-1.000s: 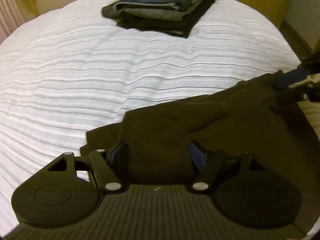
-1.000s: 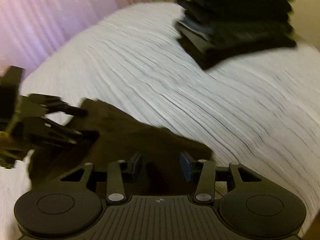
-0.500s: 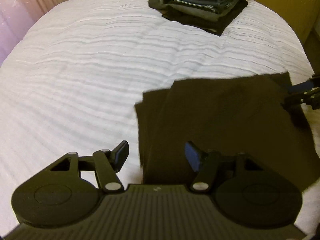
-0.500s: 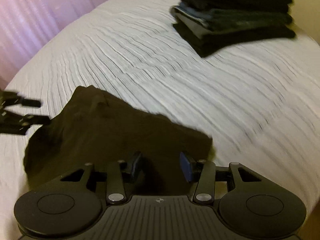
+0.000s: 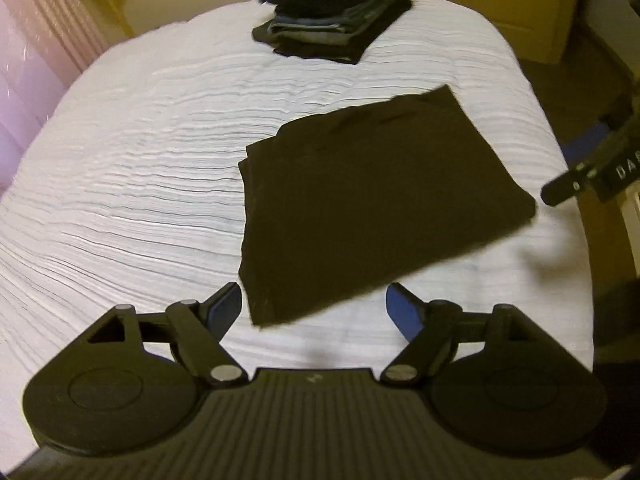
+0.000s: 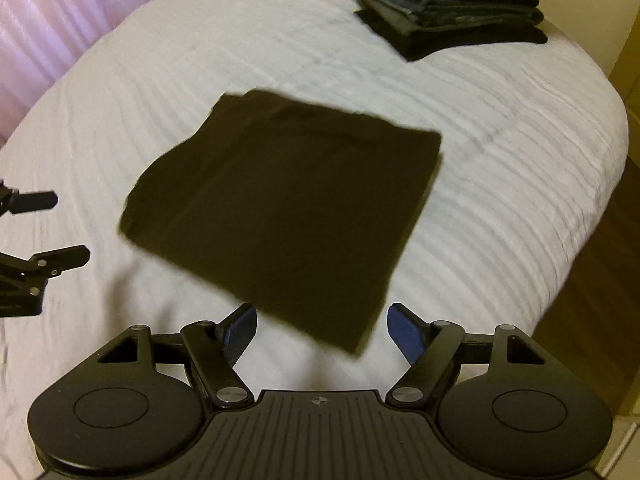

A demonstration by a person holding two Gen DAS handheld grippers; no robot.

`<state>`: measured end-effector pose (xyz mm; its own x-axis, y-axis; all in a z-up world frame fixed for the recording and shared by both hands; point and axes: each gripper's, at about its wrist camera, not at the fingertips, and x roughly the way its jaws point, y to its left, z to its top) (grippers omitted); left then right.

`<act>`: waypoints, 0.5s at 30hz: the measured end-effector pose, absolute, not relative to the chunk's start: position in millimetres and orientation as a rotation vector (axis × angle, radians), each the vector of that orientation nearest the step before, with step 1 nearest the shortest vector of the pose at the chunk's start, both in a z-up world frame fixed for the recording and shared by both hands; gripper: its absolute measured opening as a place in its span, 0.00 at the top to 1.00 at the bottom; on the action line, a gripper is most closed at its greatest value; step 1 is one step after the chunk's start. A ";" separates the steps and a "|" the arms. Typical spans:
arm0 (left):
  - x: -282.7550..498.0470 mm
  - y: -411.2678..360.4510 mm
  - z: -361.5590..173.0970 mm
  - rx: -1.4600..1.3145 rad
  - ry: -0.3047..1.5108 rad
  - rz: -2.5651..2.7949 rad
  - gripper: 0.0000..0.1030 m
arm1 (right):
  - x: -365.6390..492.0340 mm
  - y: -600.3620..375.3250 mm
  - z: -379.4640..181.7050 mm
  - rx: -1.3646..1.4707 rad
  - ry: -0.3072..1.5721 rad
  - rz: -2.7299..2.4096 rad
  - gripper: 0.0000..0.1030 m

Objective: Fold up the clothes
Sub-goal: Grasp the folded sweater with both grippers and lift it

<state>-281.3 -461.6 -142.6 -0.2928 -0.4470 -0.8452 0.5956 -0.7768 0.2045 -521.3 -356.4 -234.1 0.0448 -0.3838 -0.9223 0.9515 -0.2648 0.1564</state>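
A dark folded garment lies flat as a rough rectangle on the white ribbed bedcover. My left gripper hovers above its near corner. The jaws are opening wide, and the blue pads touch nothing. My right gripper hangs over the other near corner of the garment, its jaws also opening with nothing held. Each gripper shows at the edge of the other's view: the right gripper and the left gripper.
A tall stack of folded dark clothes stands at the far end of the bed, also visible as the stack in the right wrist view. Pink curtains hang on the left. The bed edge drops to brown floor on the right.
Both grippers have let go of the garment, opened wider and pulled up and back. The garment, bunched between them a second ago, now lies folded flat on the bed.
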 end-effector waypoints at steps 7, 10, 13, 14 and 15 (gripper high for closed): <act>-249.2 -416.2 -118.6 1.273 0.084 -2.115 0.21 | -471.8 -337.1 -199.9 1.101 0.754 -1.507 0.27; -241.7 -403.4 -117.8 1.285 0.028 -2.113 0.21 | -460.7 -332.2 -193.9 1.092 0.757 -1.518 0.27; -234.7 -396.5 -116.8 1.279 0.017 -2.117 0.21 | -453.5 -330.5 -189.8 1.083 0.768 -1.521 0.27; -232.0 -395.5 -116.3 1.274 0.020 -2.116 0.21 | -451.7 -330.5 -188.7 1.079 0.772 -1.523 0.27; -229.5 -394.5 -115.8 1.270 0.023 -2.115 0.21 | -450.9 -330.9 -188.4 1.079 0.773 -1.524 0.27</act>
<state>-229.5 -394.5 -115.8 -0.3094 -0.5265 -0.7919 0.5438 -0.7811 0.3069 -450.9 -330.9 -188.4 -0.0259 -0.3856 -0.9223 0.9721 -0.2250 0.0668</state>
